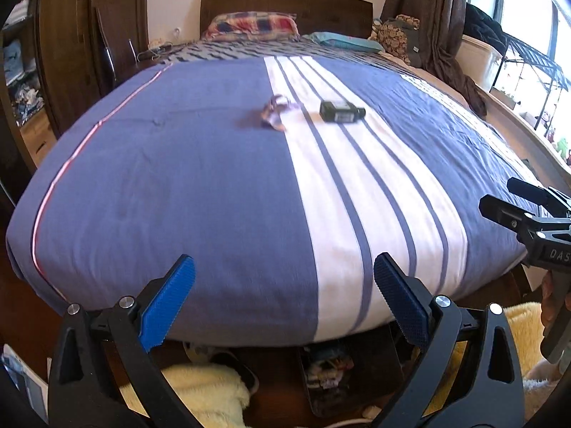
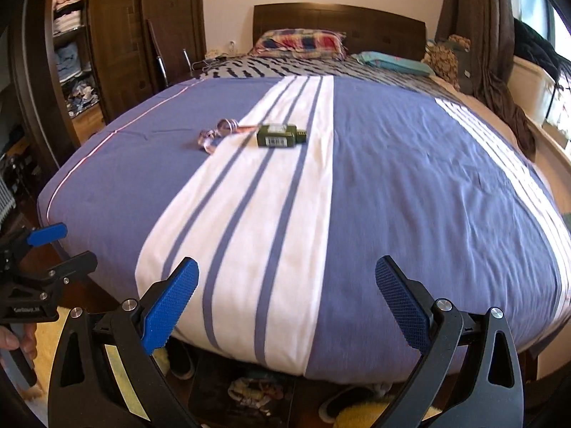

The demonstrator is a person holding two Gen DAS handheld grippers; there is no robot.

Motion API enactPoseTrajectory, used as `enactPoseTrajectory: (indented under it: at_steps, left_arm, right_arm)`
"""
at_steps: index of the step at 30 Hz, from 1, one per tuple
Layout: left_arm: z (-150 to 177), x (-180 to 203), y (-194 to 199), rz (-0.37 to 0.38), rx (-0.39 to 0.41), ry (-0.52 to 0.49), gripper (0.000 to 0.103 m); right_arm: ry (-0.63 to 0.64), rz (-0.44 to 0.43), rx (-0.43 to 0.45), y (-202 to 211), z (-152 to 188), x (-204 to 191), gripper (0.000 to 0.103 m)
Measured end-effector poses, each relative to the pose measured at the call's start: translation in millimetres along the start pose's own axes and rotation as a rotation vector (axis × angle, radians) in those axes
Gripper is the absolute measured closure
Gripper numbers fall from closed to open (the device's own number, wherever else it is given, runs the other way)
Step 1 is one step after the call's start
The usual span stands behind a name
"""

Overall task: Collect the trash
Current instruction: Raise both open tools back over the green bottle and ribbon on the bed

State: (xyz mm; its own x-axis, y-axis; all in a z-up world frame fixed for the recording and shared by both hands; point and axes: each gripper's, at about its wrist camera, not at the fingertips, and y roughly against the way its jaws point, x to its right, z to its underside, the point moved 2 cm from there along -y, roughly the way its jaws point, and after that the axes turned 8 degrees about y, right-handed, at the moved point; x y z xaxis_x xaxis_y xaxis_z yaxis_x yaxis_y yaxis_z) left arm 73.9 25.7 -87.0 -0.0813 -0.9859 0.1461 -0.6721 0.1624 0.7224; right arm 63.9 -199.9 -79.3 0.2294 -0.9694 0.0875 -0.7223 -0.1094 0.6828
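Note:
A crumpled clear wrapper point(image 1: 274, 113) point(image 2: 218, 134) lies mid-bed on the blue and white striped cover point(image 1: 200, 185) point(image 2: 403, 192). Just right of it rests a dark green carton point(image 1: 340, 111) point(image 2: 279, 135) on its side. My left gripper point(image 1: 283, 278) hovers open above the foot of the bed, far short of both items, nothing between its blue pads. My right gripper point(image 2: 285, 278) is likewise open and empty at the foot of the bed. Each gripper shows at the edge of the other's view: the right one point(image 1: 528, 210), the left one point(image 2: 53, 246).
Pillows point(image 1: 251, 25) and a teal cloth point(image 1: 342, 41) lie at the headboard. A wardrobe point(image 2: 117, 35) stands left, curtains point(image 2: 499, 46) and a window shelf right. Under the bed's foot are shoes point(image 2: 182, 360), a yellow fleece rug point(image 1: 210, 392) and a box of clutter point(image 1: 328, 371).

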Motion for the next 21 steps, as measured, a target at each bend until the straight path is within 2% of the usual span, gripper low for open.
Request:
enactPoseTrajectory:
  at_steps: [8,21]
  left_arm:
    - [-36,-1,-21,-0.015,0.008,-0.005,0.008]
    - [-104,-22,-102,-0.075,-0.052,-0.024,0.008]
  right_arm:
    - [0.033,0.013,0.004,-24,-32,1,0.004]
    - [-0.009,-0.004,-0.094,-126,-80,22,0.004]
